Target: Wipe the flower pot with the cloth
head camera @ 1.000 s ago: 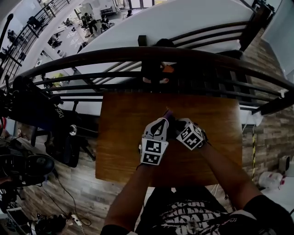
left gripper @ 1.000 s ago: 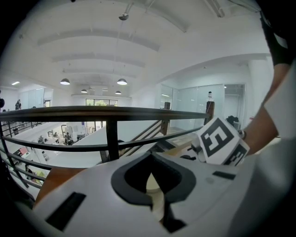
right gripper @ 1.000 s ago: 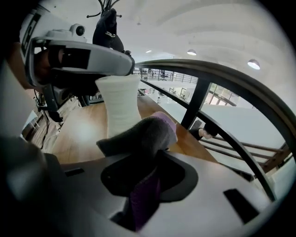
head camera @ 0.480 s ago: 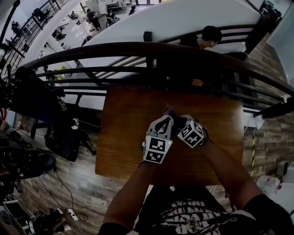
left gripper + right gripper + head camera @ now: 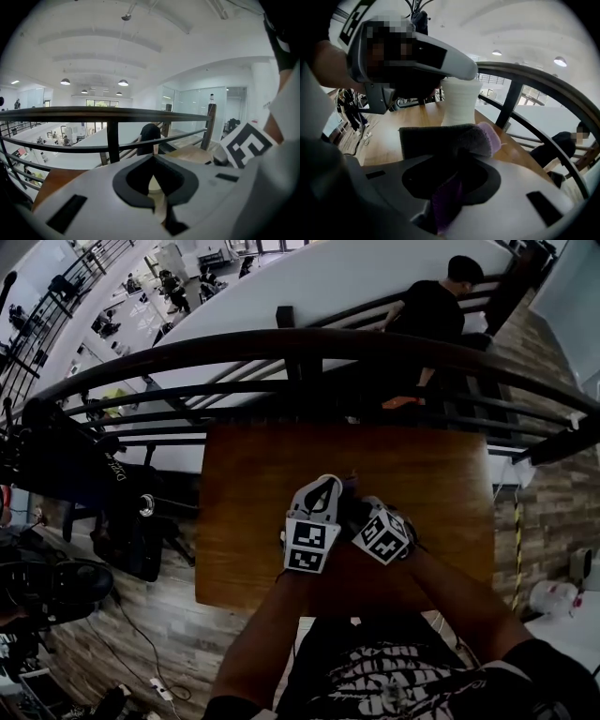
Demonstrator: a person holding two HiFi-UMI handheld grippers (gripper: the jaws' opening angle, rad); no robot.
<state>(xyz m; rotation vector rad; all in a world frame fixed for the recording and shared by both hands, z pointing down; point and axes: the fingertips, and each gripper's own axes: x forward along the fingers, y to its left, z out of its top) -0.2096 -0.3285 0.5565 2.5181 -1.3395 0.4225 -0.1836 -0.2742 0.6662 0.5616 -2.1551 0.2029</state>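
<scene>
Your left gripper [image 5: 152,183] in shot: pale grey-white shell, dark teardrop cut-out round jaws, black rectangular slot either side. Right gripper [image 5: 451,185]: same pale shell, same dark cut-out, same slots. Behind jaws, marker cubes: left cube [image 5: 307,547], right cube [image 5: 382,538], white faces with black square patterns. Back of cubes, your forearms bare. Further back, dark sleeve [image 5: 548,667], black top with white print [image 5: 394,681].

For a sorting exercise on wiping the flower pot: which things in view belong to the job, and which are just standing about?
In the job: flower pot, held by the left gripper; cloth, held by the right gripper; table beneath.
Just about: railing; person beyond it; dark gear on the floor.
</scene>
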